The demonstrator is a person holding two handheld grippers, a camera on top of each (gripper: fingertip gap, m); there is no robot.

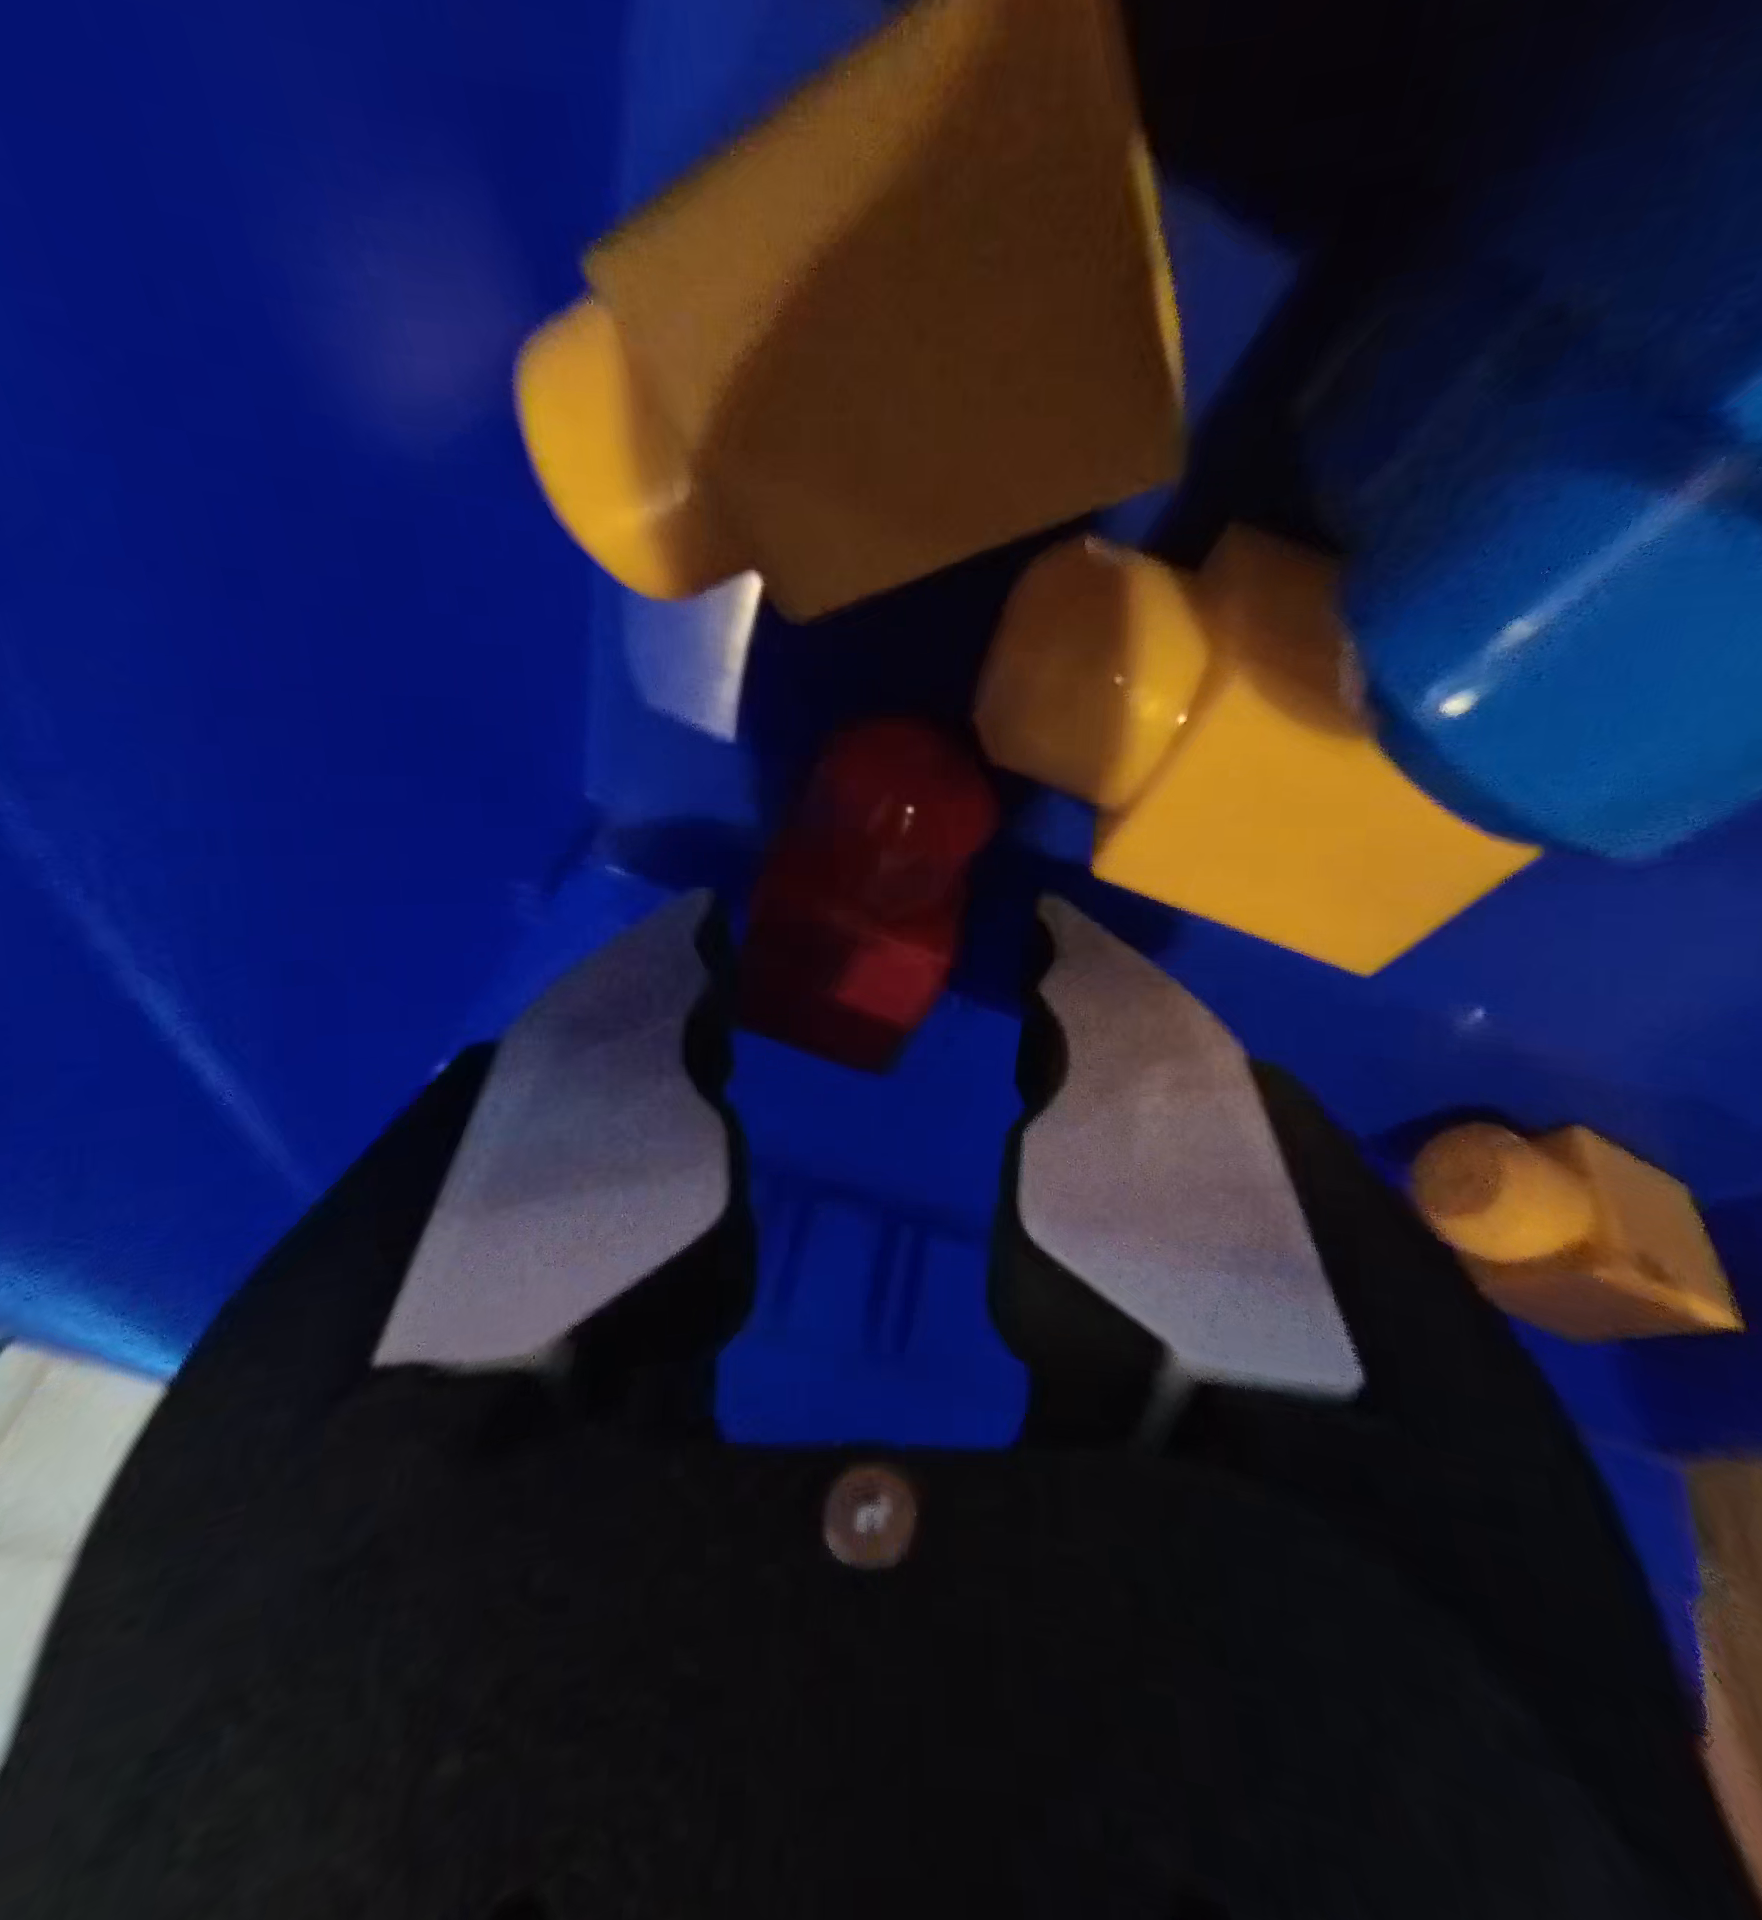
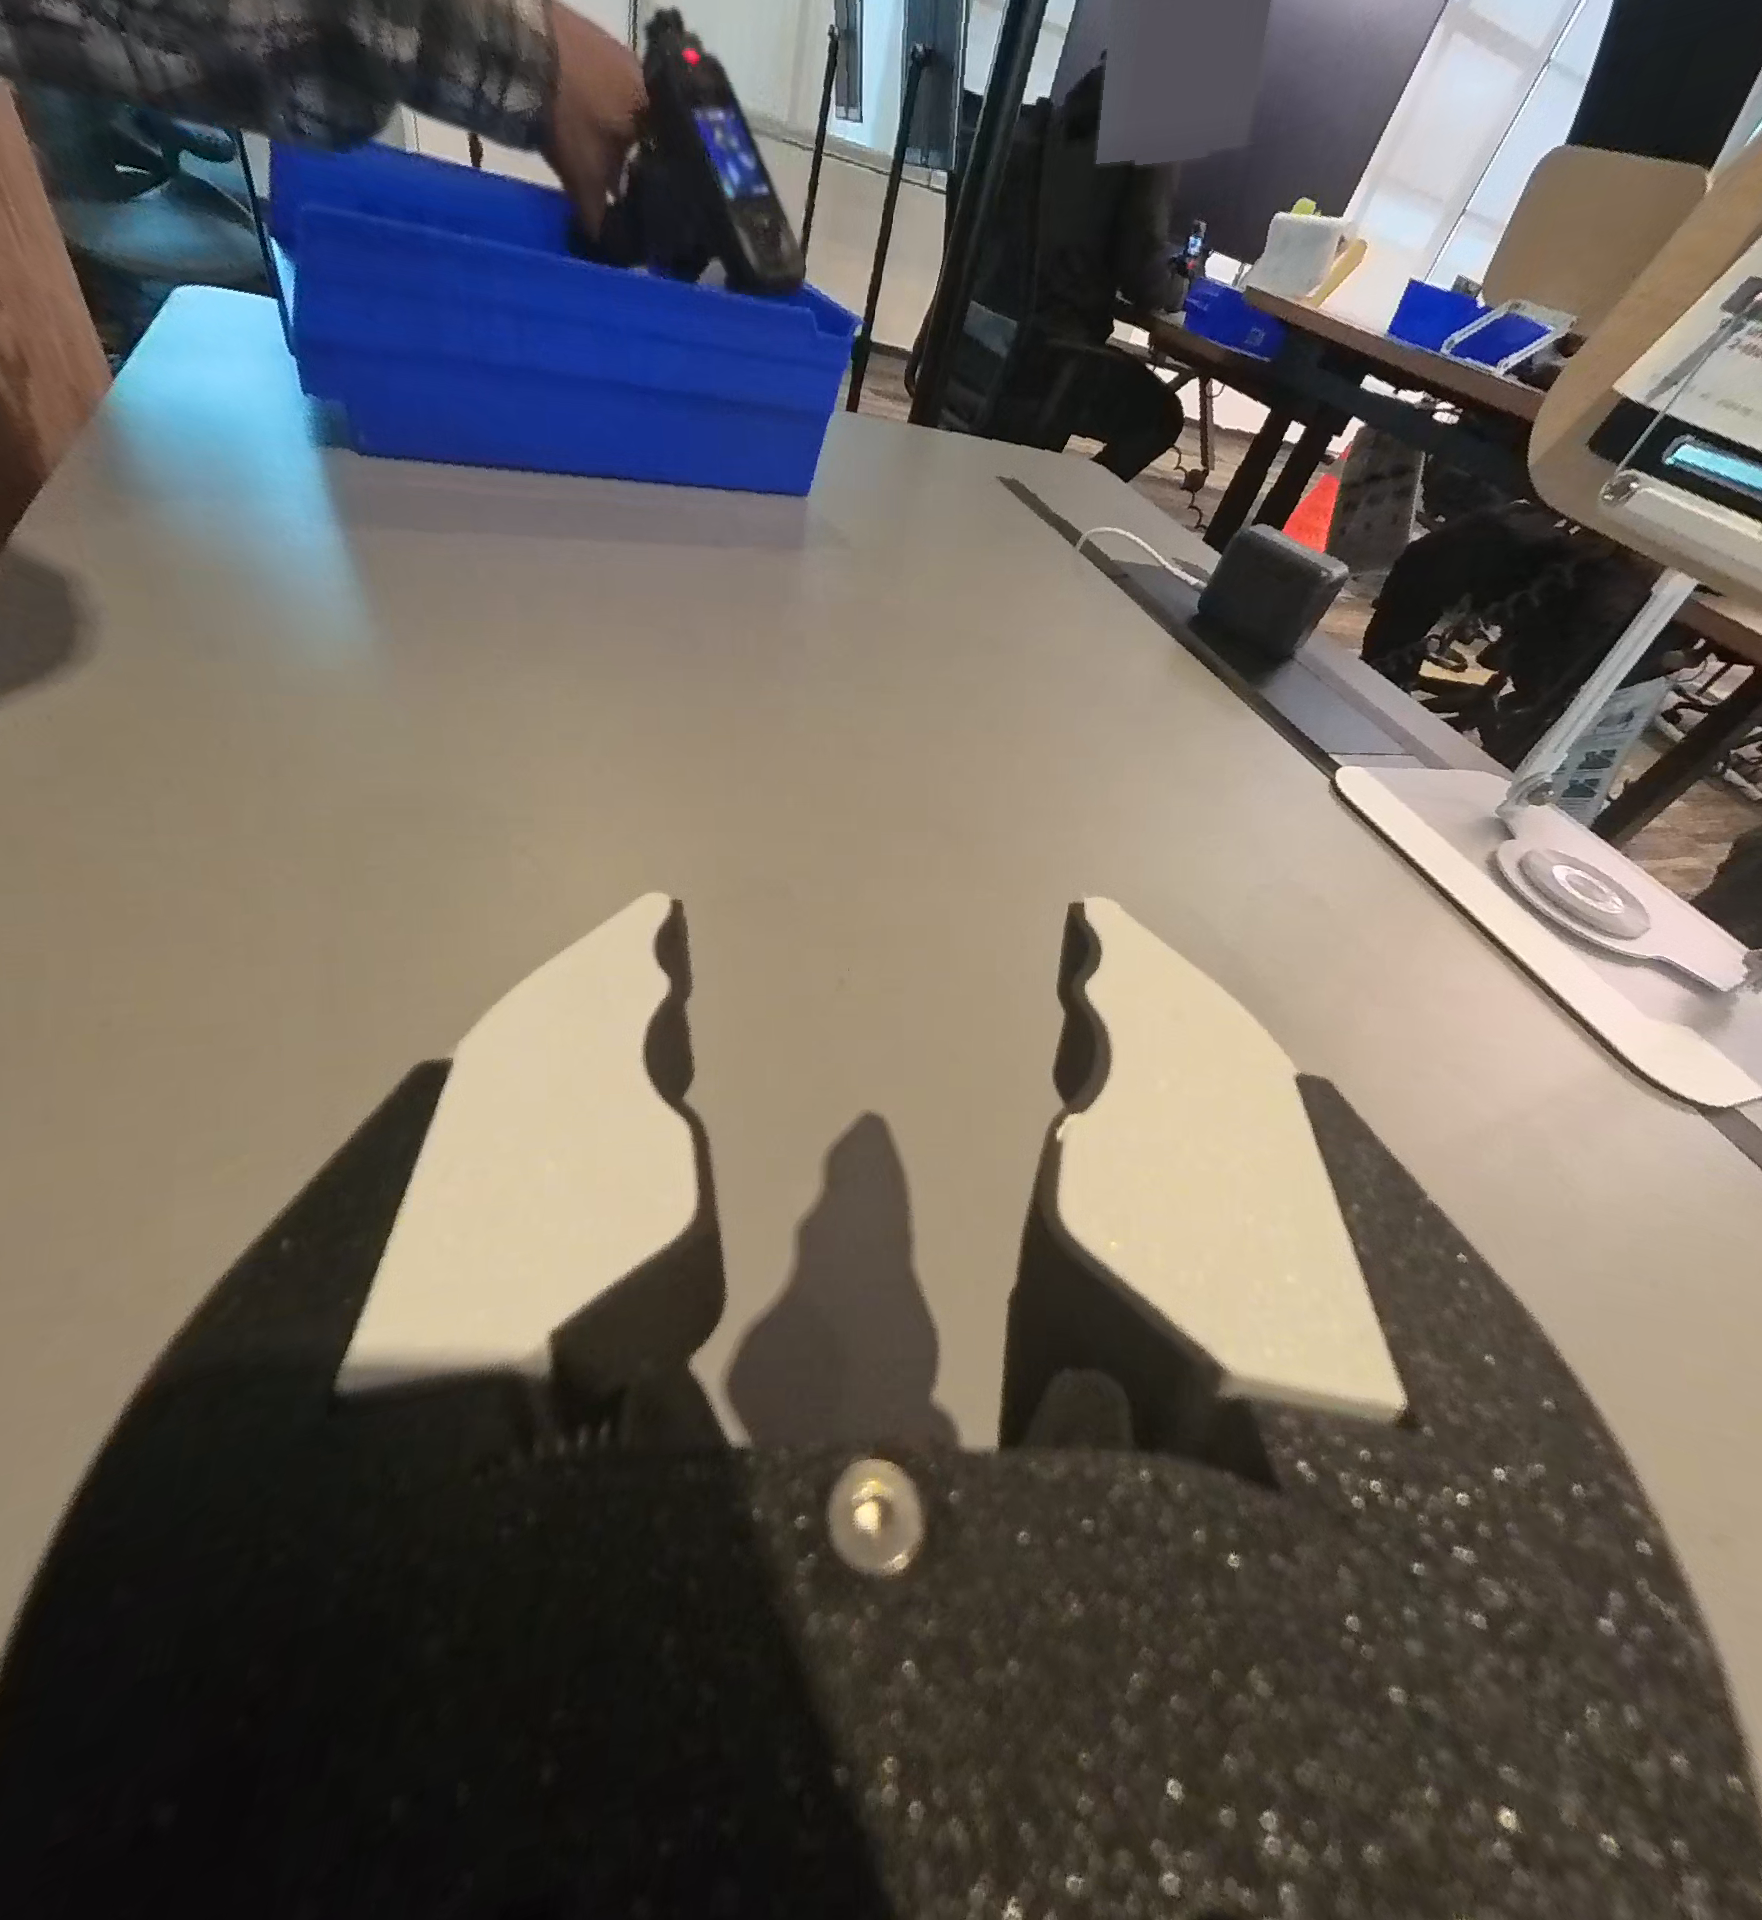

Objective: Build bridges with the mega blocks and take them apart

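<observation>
Mega blocks — a red block point(image 1: 856, 914), yellow ones point(image 1: 898, 312) and a blue one point(image 1: 1625, 623) — all lay loose in the blue bin point(image 2: 565, 384). Nothing stood built on the grey bench point(image 2: 648, 727). Left tool point(image 1: 872, 935) gaped beside the red block; right tool point(image 2: 872, 925) hovered wide, empty — building seemingly not begun.

Landmark: bin point(image 2: 565, 384), at far left end of table point(image 2: 544, 727). Left gripper point(image 1: 872, 956) reaches inside bin. In bin: small block point(image 1: 856, 914) at gripper tips; three blocks point(image 1: 1261, 790) and one larger block point(image 1: 1604, 623) beyond and right. Right gripper point(image 2: 872, 935) over table, well apart from bin.
</observation>
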